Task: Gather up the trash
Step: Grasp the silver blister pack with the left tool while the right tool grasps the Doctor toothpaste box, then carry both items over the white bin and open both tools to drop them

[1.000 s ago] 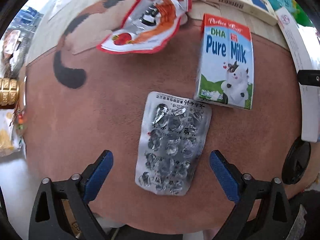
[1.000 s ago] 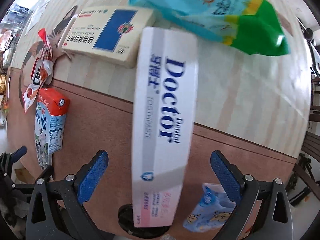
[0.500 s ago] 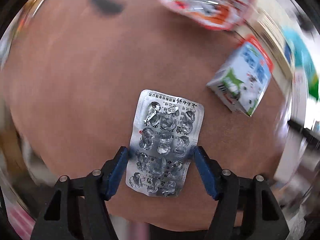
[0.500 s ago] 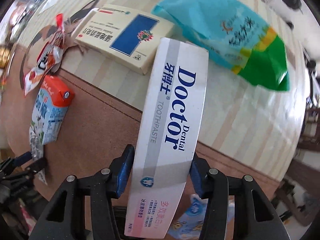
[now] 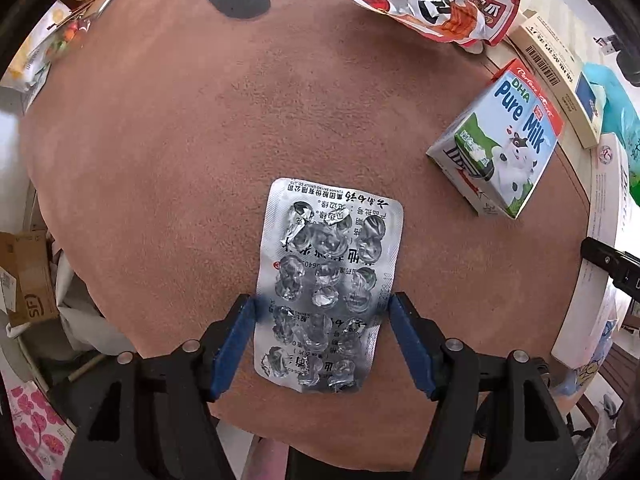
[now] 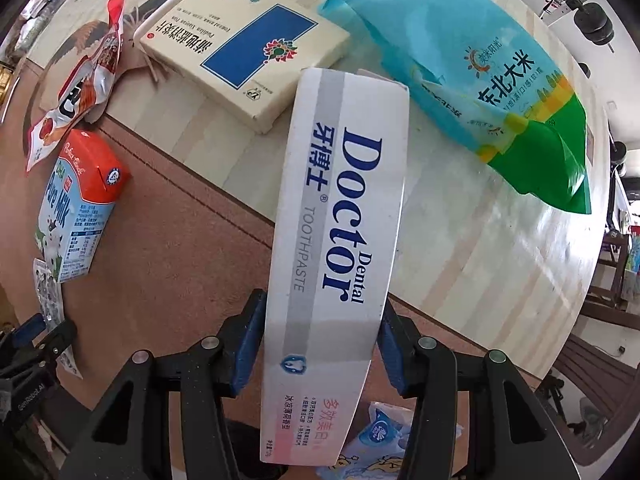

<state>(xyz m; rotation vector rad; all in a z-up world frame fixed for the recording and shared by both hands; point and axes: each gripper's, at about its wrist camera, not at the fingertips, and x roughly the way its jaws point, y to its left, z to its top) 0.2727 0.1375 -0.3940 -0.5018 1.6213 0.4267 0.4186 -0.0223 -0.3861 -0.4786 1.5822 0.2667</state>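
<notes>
My left gripper [image 5: 322, 340] is shut on a used silver blister pack [image 5: 326, 280] and holds it by its two long edges over the brown mat [image 5: 160, 160]. My right gripper [image 6: 320, 340] is shut on a white "Doctor Dental" toothpaste box [image 6: 340, 216], which sticks out forward over the table. A milk carton [image 5: 500, 152] lies on the mat to the right of the blister pack; it also shows in the right wrist view [image 6: 76, 204]. A red snack wrapper [image 5: 440, 4] lies at the far edge of the mat.
A cream medicine box [image 6: 244, 52] and a blue-green rice bag [image 6: 480, 80] lie on the pale wooden table [image 6: 480, 260]. A small blue-white wrapper [image 6: 384, 440] lies below the toothpaste box. Cardboard and bags [image 5: 28, 280] sit past the mat's left edge.
Both grippers went from open to shut: the left closed on the blister pack, the right on the toothpaste box. The left view has swung left, so the milk carton now sits further right.
</notes>
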